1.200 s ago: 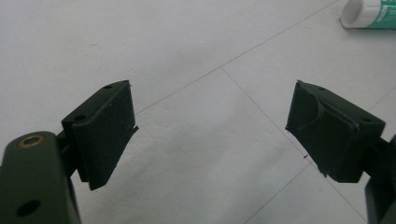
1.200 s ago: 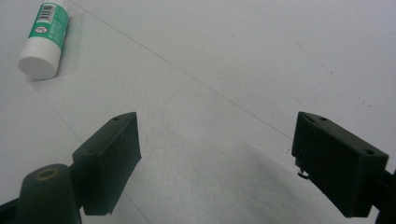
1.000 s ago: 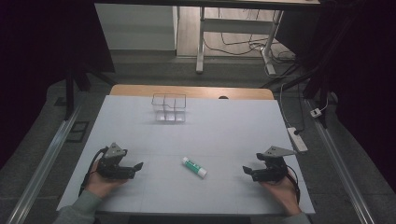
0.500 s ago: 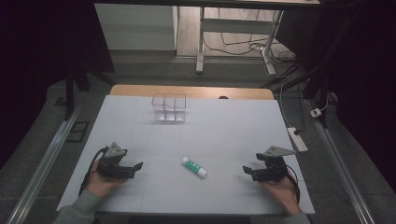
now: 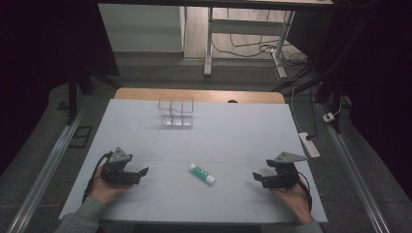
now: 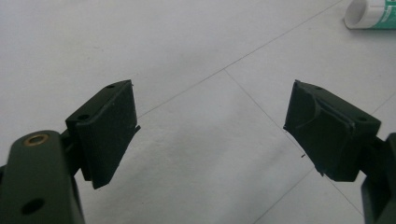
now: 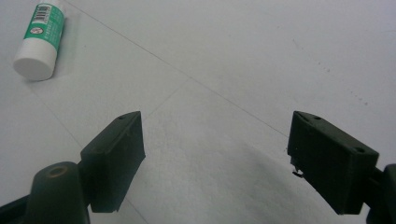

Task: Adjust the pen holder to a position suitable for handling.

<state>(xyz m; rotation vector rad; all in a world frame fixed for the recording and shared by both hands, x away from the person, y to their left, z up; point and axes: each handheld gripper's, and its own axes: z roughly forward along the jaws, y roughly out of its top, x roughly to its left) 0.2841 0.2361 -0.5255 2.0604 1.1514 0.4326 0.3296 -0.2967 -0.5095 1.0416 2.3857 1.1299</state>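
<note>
Claws nearest, two in number: left claw (image 5: 142, 171) and right claw (image 5: 256, 175), each with jaws spread apart, clamped on nothing, low over the white worktop (image 5: 233, 131). Between them, well apart from both, one glue stick (image 5: 202, 173), lying flat: white cap, green label, barcode visible, lettering too small to read. Farther back, one clear compartmented box (image 5: 176, 112).

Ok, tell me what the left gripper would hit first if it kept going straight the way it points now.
Probably nothing soon. The left gripper, jaws open, points across bare table toward the right. The glue stick lies slightly off that line, at the upper right edge of the left gripper view, so it might be grazed; depth is unclear.
</note>
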